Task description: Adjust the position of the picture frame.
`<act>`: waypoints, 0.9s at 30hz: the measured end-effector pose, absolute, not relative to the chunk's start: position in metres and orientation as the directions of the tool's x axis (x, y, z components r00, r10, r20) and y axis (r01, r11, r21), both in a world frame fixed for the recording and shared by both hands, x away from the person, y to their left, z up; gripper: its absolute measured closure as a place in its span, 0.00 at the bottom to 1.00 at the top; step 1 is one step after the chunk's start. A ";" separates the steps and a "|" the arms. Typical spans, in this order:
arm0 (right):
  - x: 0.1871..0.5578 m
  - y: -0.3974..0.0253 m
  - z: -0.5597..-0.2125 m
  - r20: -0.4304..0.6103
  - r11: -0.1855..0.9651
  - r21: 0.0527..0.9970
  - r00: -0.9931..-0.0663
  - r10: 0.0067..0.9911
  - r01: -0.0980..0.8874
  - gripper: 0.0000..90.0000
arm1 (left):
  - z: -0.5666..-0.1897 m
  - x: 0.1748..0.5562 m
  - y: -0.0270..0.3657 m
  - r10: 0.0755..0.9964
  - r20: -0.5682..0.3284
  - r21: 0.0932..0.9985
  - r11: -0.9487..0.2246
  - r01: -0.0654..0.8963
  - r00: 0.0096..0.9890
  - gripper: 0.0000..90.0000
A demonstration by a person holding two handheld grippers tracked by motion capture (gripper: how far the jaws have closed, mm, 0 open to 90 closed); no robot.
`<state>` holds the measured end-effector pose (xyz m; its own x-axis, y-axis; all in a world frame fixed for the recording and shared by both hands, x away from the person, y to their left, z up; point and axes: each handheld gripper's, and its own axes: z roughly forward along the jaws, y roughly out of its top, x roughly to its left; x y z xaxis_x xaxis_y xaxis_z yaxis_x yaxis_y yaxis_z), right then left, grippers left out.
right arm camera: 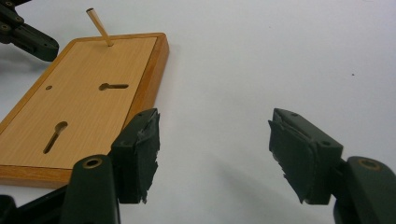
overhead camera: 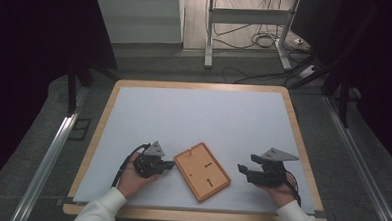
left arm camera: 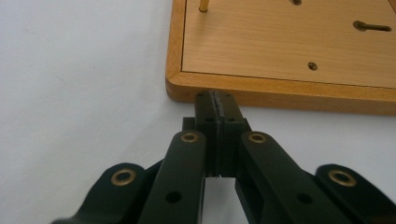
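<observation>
At table's six o'clock, wooden board (overhead camera: 202, 171) lying flat and ungrasped, left gripper (overhead camera: 168, 165) pressed together at its nine o'clock edge, right gripper (overhead camera: 241, 169) spread wide at three o'clock, lifting apparently not yet begun.

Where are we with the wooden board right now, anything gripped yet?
Nothing is gripped yet. The wooden board lies flat on the white table. The left gripper is shut, its tip at the board's edge. The right gripper is open beside the board. Gripping or shifting the board seems left.
</observation>
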<state>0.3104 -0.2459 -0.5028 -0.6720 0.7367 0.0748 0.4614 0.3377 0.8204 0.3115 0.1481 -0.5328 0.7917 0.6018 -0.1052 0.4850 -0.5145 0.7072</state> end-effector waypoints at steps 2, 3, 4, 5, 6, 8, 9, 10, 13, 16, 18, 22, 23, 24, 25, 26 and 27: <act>0.310 -0.245 -0.503 0.073 0.341 0.819 -0.673 0.736 0.461 0.37 | -0.533 0.313 0.146 0.603 -0.111 0.708 -0.510 0.489 0.790 1.00; 0.310 -0.244 -0.504 0.068 0.343 0.820 -0.672 0.738 0.459 0.37 | -0.533 0.314 0.146 0.603 -0.112 0.707 -0.510 0.490 0.790 1.00; 0.310 -0.244 -0.503 0.062 0.345 0.820 -0.670 0.740 0.456 0.37 | -0.532 0.315 0.146 0.604 -0.116 0.711 -0.503 0.491 0.788 1.00; 0.310 -0.244 -0.503 0.058 0.343 0.823 -0.668 0.742 0.452 0.37 | -0.532 0.316 0.147 0.604 -0.116 0.710 -0.505 0.491 0.788 1.00; 0.310 -0.244 -0.503 0.059 0.341 0.824 -0.668 0.742 0.452 0.37 | -0.532 0.316 0.146 0.608 -0.124 0.714 -0.494 0.496 0.784 1.00; 0.310 -0.244 -0.503 0.062 0.336 0.825 -0.664 0.745 0.453 0.37 | -0.531 0.317 0.146 0.606 -0.126 0.712 -0.496 0.497 0.785 1.00; 0.311 -0.245 -0.503 0.064 0.335 0.825 -0.664 0.745 0.455 0.37 | -0.531 0.317 0.146 0.602 -0.121 0.708 -0.505 0.494 0.789 1.00; 0.311 -0.245 -0.503 0.064 0.337 0.823 -0.664 0.745 0.457 0.37 | -0.531 0.317 0.146 0.600 -0.127 0.706 -0.504 0.497 0.790 1.00; 0.311 -0.245 -0.504 0.066 0.341 0.820 -0.667 0.742 0.460 0.37 | -0.532 0.315 0.146 0.593 -0.121 0.696 -0.522 0.494 0.796 1.00; 0.311 -0.245 -0.504 0.068 0.341 0.819 -0.668 0.741 0.462 0.37 | -0.532 0.315 0.146 0.595 -0.122 0.693 -0.522 0.497 0.795 1.00; 0.311 -0.245 -0.504 0.068 0.343 0.818 -0.669 0.740 0.462 0.37 | -0.532 0.315 0.146 0.591 -0.120 0.693 -0.526 0.493 0.798 1.00; 0.311 -0.245 -0.505 0.066 0.347 0.816 -0.672 0.738 0.462 0.37 | -0.535 0.314 0.144 0.589 -0.111 0.677 -0.545 0.495 0.800 1.00; 0.311 -0.245 -0.504 0.066 0.347 0.816 -0.672 0.738 0.462 0.37 | -0.536 0.314 0.144 0.588 -0.111 0.674 -0.548 0.495 0.801 1.00; 0.311 -0.245 -0.504 0.066 0.348 0.816 -0.672 0.738 0.461 0.37 | -0.536 0.314 0.143 0.590 -0.109 0.675 -0.547 0.495 0.800 1.00; 0.311 -0.245 -0.504 0.065 0.347 0.816 -0.671 0.738 0.462 0.37 | -0.535 0.315 0.143 0.594 -0.108 0.676 -0.544 0.497 0.797 1.00; 0.311 -0.245 -0.504 0.066 0.347 0.816 -0.670 0.739 0.463 0.37 | -0.535 0.315 0.143 0.595 -0.105 0.673 -0.548 0.497 0.797 1.00; 0.311 -0.245 -0.505 0.065 0.347 0.816 -0.670 0.739 0.462 0.37 | -0.535 0.316 0.143 0.595 -0.106 0.670 -0.550 0.499 0.797 1.00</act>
<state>0.3112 -0.2451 -0.5045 -0.6701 0.7395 0.0647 0.4623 0.3475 0.8158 0.3163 0.1435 -0.5355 0.7968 0.5950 -0.1056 0.4992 -0.5495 0.6700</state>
